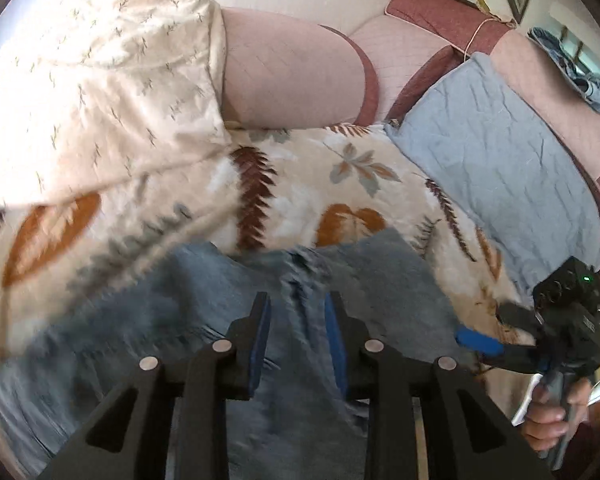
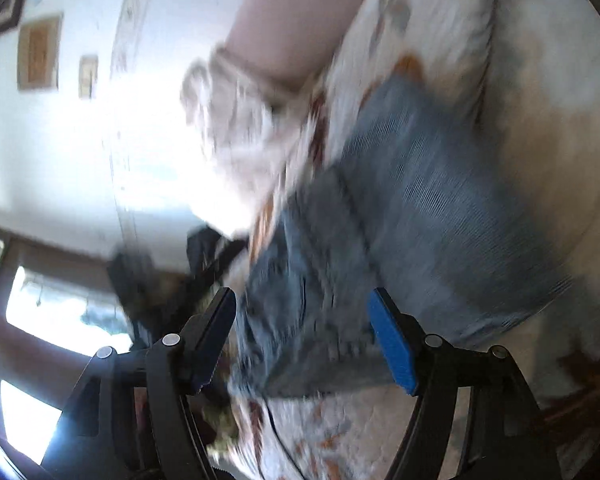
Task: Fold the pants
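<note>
Left wrist view — jeans point(image 1: 228, 320) on leaf-print blanket point(image 1: 300, 184), both grippers' fingers point(image 1: 260, 328) spread, empty.

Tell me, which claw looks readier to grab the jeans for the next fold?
Probably the left. The left claw already straddles a ridge of the jeans, its jaws narrowly apart around denim. The right claw is wide open over the jeans, and its view is blurred, so its contact is unclear.

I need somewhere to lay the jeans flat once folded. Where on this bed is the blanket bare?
The leaf-print blanket lies bare between the jeans and the pink cushion. It is crowded left by the cream cloth and right by the blue pillow.
</note>
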Available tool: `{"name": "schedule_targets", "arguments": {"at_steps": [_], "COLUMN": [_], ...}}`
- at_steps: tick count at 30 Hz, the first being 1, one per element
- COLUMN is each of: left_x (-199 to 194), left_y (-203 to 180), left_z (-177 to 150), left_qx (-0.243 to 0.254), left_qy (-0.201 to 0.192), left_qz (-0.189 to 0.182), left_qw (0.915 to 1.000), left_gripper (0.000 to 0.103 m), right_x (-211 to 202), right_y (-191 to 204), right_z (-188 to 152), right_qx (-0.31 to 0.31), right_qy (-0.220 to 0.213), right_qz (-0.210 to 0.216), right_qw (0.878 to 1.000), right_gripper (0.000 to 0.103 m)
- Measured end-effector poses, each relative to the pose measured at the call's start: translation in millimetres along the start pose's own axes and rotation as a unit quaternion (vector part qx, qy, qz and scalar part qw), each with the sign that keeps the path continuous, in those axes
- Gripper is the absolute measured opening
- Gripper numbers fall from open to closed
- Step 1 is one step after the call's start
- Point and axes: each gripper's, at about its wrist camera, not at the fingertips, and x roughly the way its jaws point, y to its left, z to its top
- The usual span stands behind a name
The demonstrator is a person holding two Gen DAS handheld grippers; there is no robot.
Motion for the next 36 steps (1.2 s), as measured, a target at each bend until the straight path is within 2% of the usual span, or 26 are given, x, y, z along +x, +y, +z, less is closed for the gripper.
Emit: {"name": "schedule_targets", "arguments": {"at_steps": [1, 3, 6, 7, 9, 11, 14, 19, 23, 25, 28, 30, 31, 32, 34, 36], "left_x": [3.0, 10.2, 22.0, 28.4, 47.8, 56.0, 50.5, 33.1, -9.6, -37.6, -82.1, -112.1, -127.8, -142.3, -161.1, -175.6], "left_y": [-9.8, -29.4, -47.9, -52.4, -60.3, -64.4, -74.3, -69.0, -51.8, -44.0, -19.3, -0.4, 9.4, 18.5, 32.6, 49.7], "left_z": [-7.2, -20.4, -35.8, -41.7, -57.6, -73.8, -91.5, -97.1, -110.4, -126.1, -158.0, -182.6, -196.3, -209.4, -225.8, -238.0], "left_qx": [-0.008, -0.01, -0.014, -0.014, -0.004, 0.002, 0.029, -0.003, -0.053, -0.052, -0.087, -0.132, -0.16, -0.184, -0.22, -0.263], "left_qy": [0.006, 0.007, 0.008, 0.016, 0.064, 0.08, 0.059, 0.041, -0.024, -0.057, -0.109, -0.142, -0.168, -0.191, -0.224, -0.253], "left_qz": [-0.01, -0.005, 0.009, 0.019, 0.052, 0.056, 0.071, 0.065, 0.057, 0.087, 0.141, 0.182, 0.202, 0.222, 0.261, 0.286], "left_qw": [0.9999, 0.9999, 0.9998, 0.9996, 0.9966, 0.9952, 0.9953, 0.997, 0.9967, 0.9933, 0.9801, 0.964, 0.9516, 0.9382, 0.913, 0.8861], "left_gripper": [0.03, 0.03, 0.03, 0.03, 0.03, 0.03, 0.03, 0.033, 0.033, 0.033, 0.033, 0.033, 0.036, 0.047, 0.057, 0.059], "right_x": [-5.3, -17.6, -26.9, -30.6, -34.1, -44.2, -41.2, -36.0, -33.5, -31.5, -22.6, -12.1, -8.3, -4.6, 2.1, 7.4], "right_y": [-2.5, -11.8, -24.9, -25.3, -24.6, -26.2, -20.7, -18.8, -9.6, -4.1, 2.0, 7.1, 8.9, 11.0, 16.5, 21.1], "right_z": [6.2, 14.9, 23.2, 22.6, 23.2, 18.6, 16.7, 14.4, 9.3, 5.6, -2.3, -9.5, -12.5, -15.7, -22.7, -28.4], "right_qx": [0.007, 0.03, 0.058, 0.061, 0.061, 0.058, 0.052, 0.057, 0.032, 0.016, 0.005, -0.003, -0.008, -0.013, -0.026, -0.039], "right_qy": [-0.016, -0.043, -0.056, -0.058, -0.058, -0.055, -0.049, -0.035, -0.029, -0.026, -0.013, -0.001, 0.003, 0.007, 0.009, 0.009], "right_qz": [-0.006, -0.009, -0.004, -0.001, 0.001, 0.005, 0.006, 0.002, -0.002, -0.007, -0.01, -0.014, -0.016, -0.019, -0.022, -0.03], "right_qw": [1.0, 0.999, 0.997, 0.996, 0.996, 0.997, 0.997, 0.998, 0.999, 0.999, 1.0, 1.0, 1.0, 1.0, 0.999, 0.999], "right_gripper": [0.069, 0.069, 0.069, 0.069, 0.07, 0.07, 0.07, 0.07, 0.07, 0.07, 0.07, 0.07, 0.07, 0.07, 0.07, 0.07]}}
